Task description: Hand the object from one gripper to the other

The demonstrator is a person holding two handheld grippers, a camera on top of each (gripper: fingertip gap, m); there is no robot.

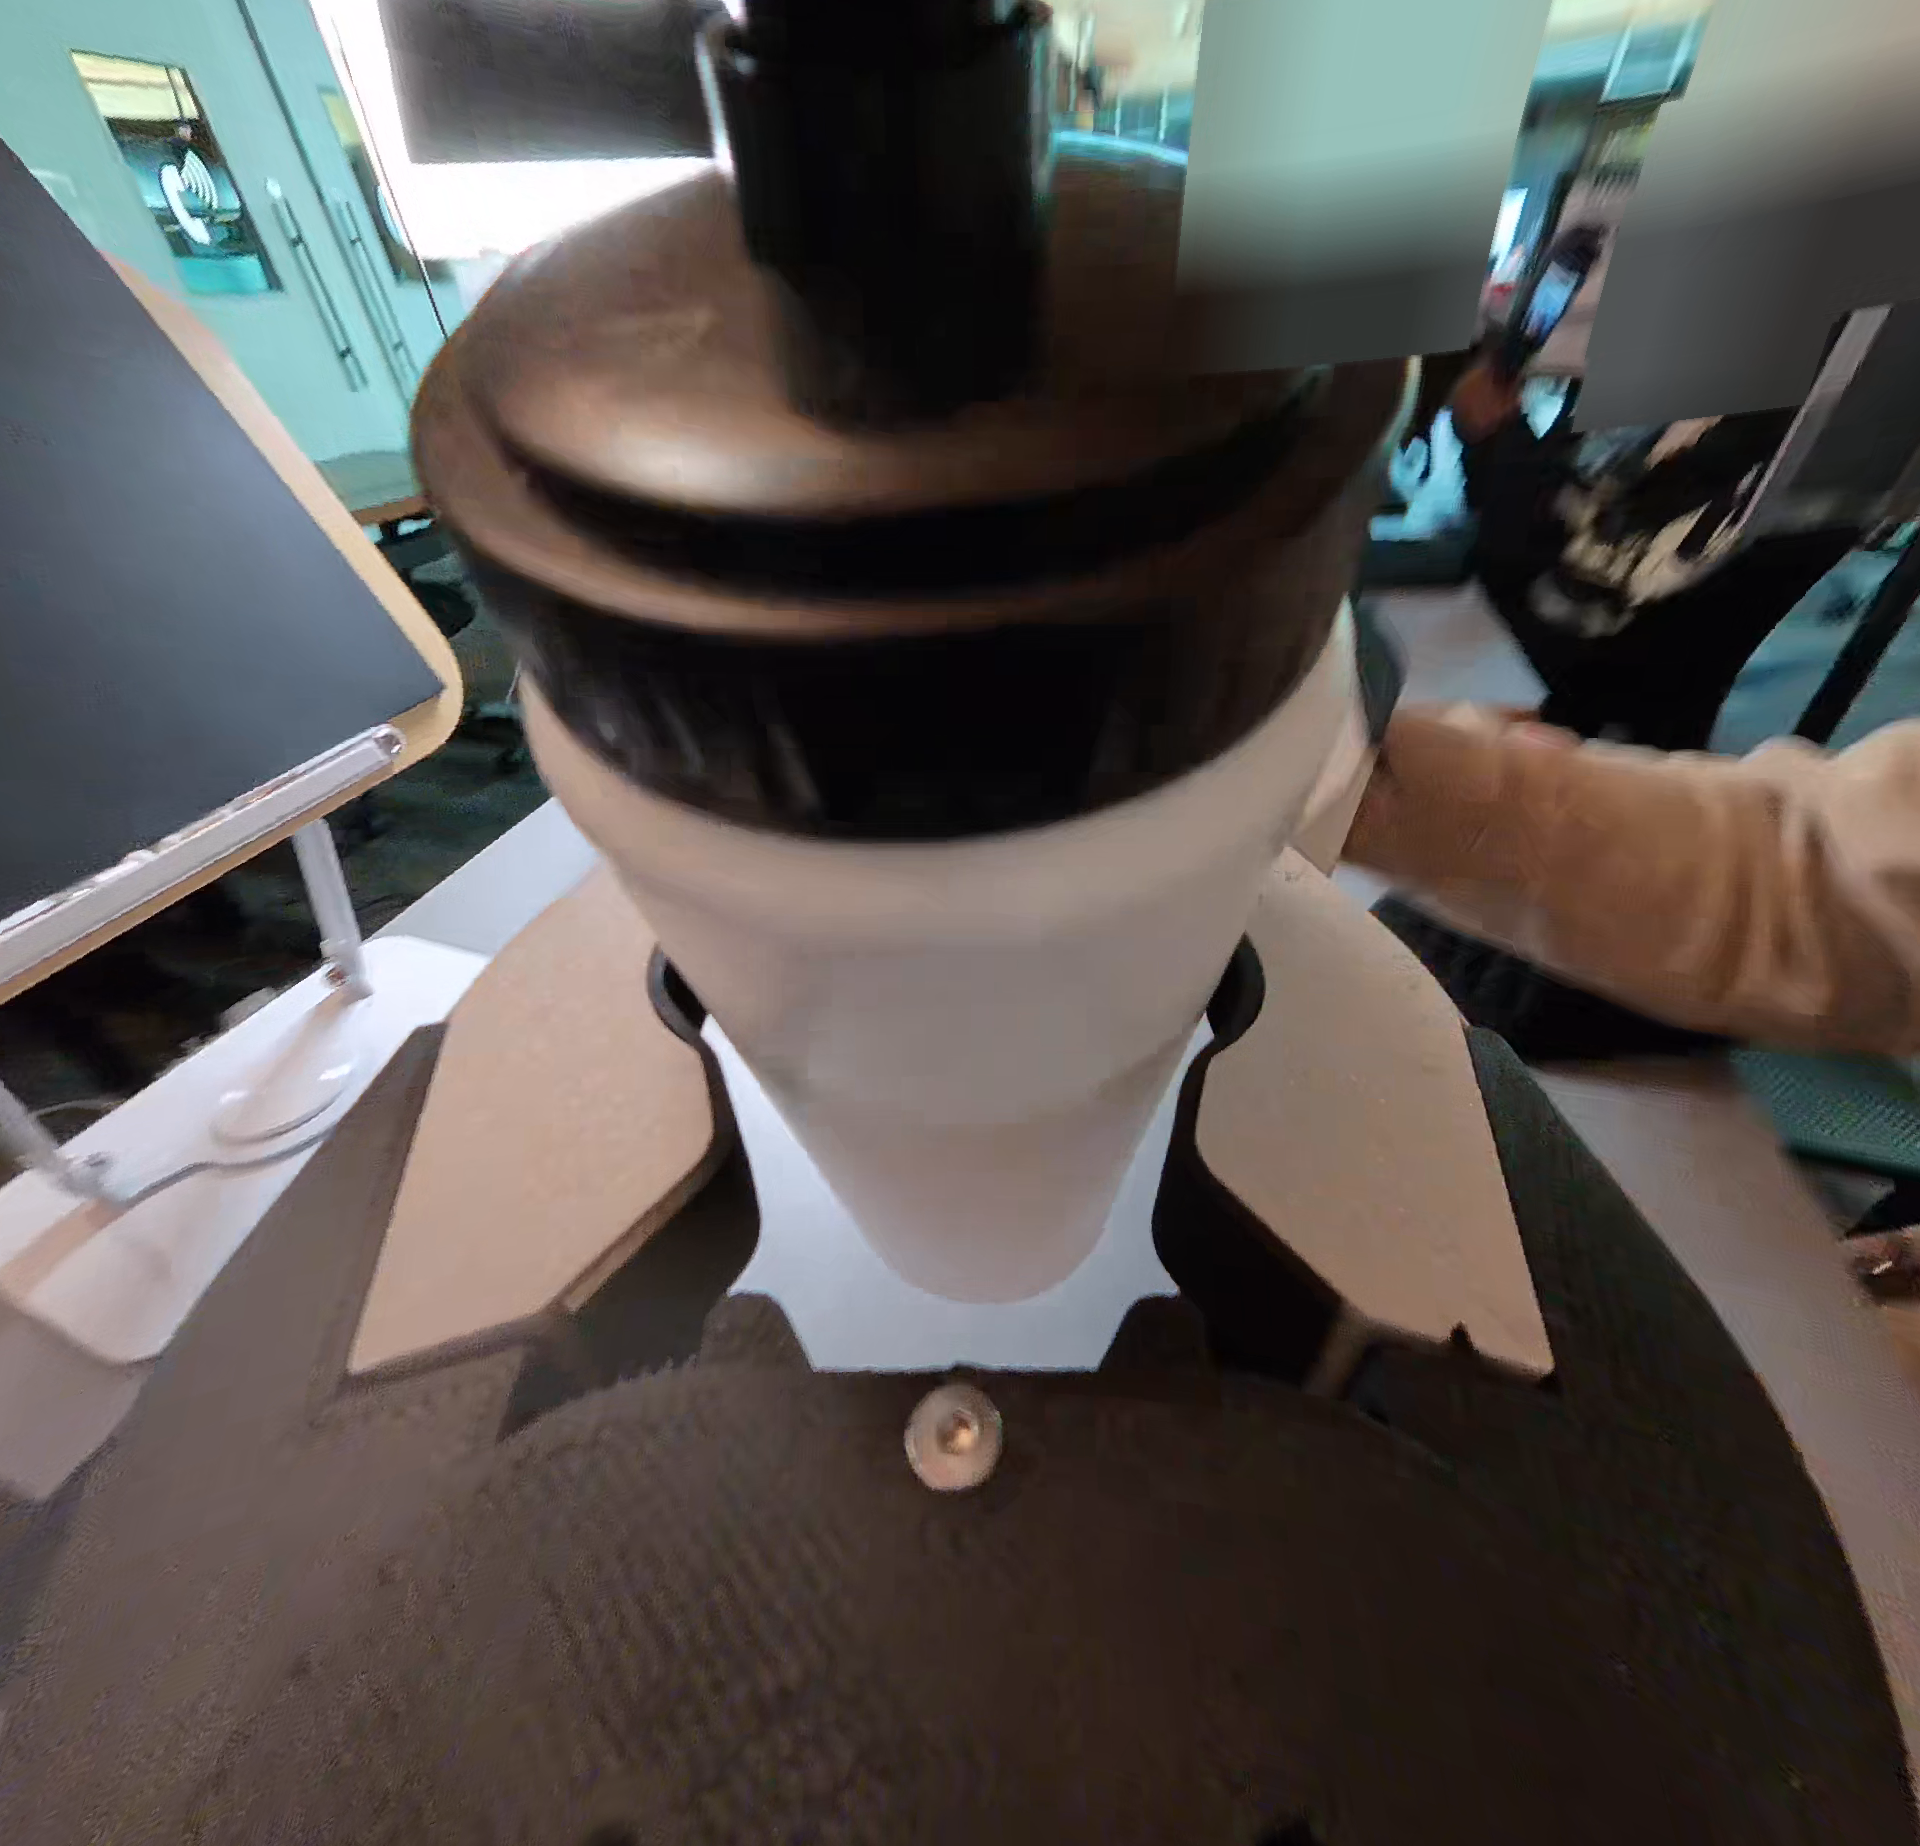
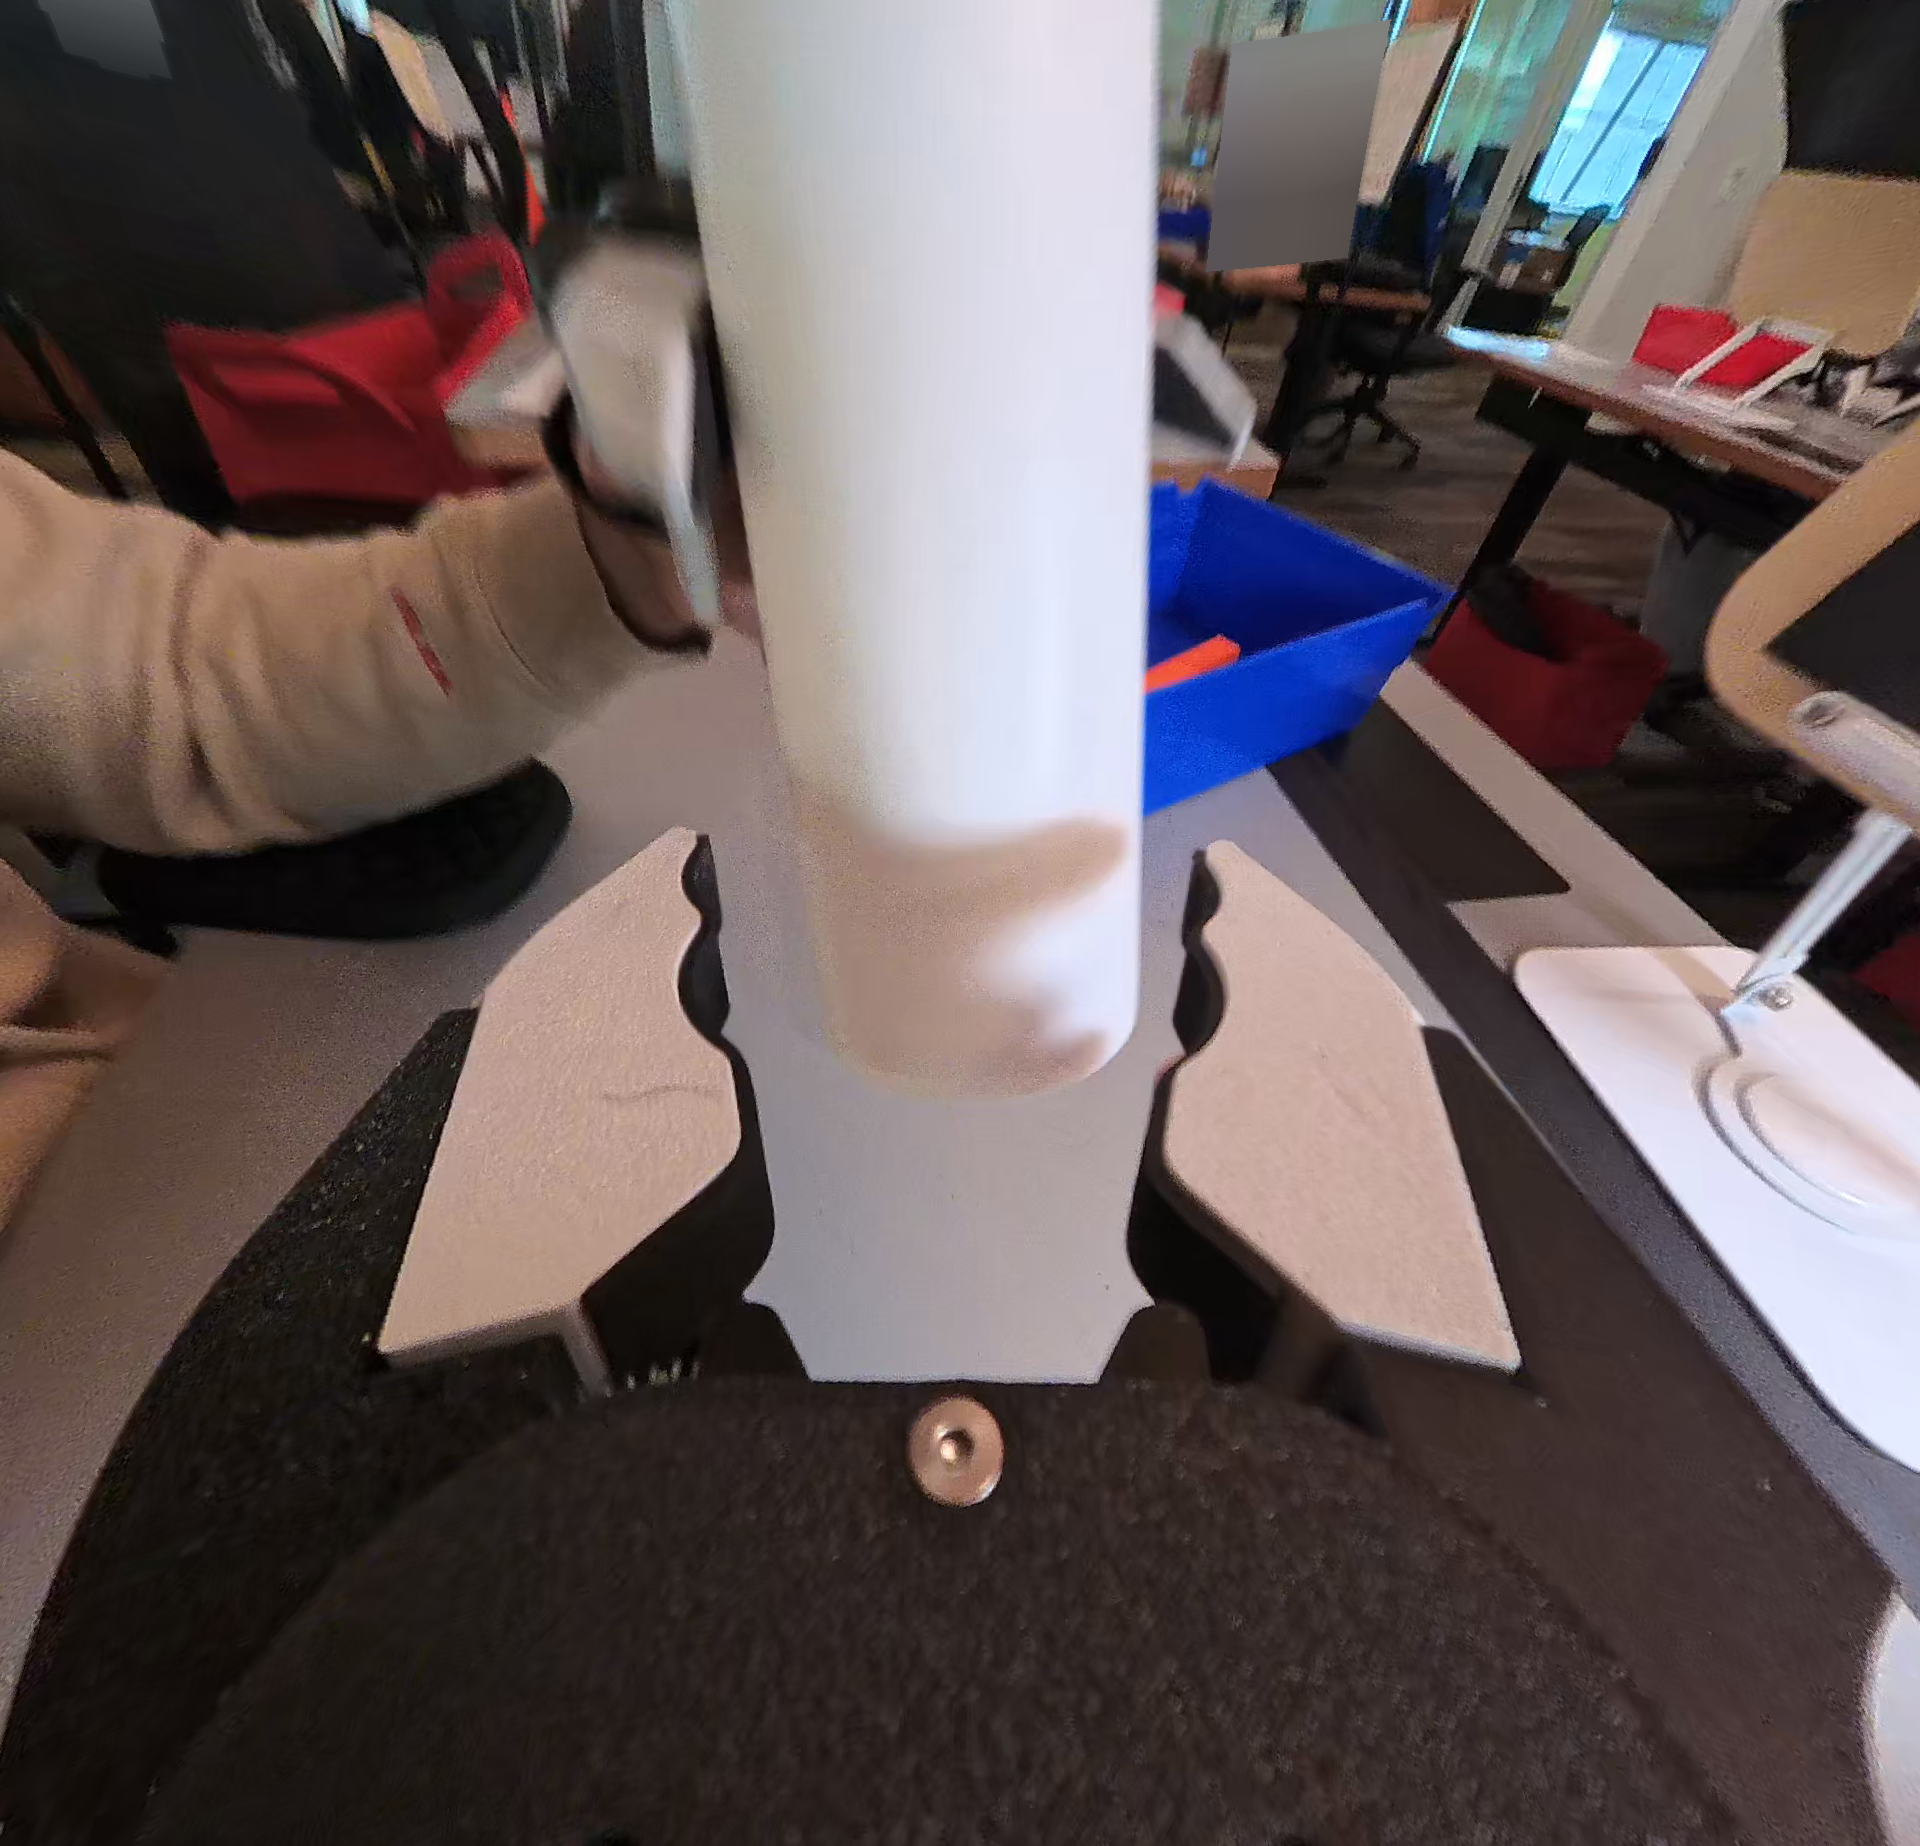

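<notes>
Now: the handover is at the double-contact stage, judging by one gripper clamped and the other straddling.
Bottle: a white bottle [image 1: 935, 861] with a dark brown lid [image 1: 831, 466]. It stands between the fingers of both grippers, over the pale table [image 2: 935, 1225]. Whether its base rests on the table or hangs just above it cannot be told.
Long axis: it runs upright, lid end high and rounded base low. It crosses both sets of fingers at about a right angle.
Left gripper: the left gripper [image 1: 956, 975] is narrowed onto the lower body, with the dark pads of both fingers pressed against the white wall. The right wrist view shows it again [image 2: 634, 446] against the bottle's left flank, on a beige sleeve [image 2: 260, 653].
Right gripper: the right gripper [image 2: 954, 856] stands wide. The bottle's base end sits centred in the gap, and a strip of table shows on each side, so neither finger touches.
Direction: from the right gripper the bottle lies straight ahead along the fingers, not off to a side.
Nearer: both are at the bottle, and only the left has hold of it.
Next move, as a judgement: the right should close squarely across the body before the left lets go.
Risk: the wall looks smooth and round, so an off-centre pinch could let it twist or slide.
Bystander: a blue bin [image 2: 1278, 653] sits beyond the bottle, clear of the exchange.
</notes>
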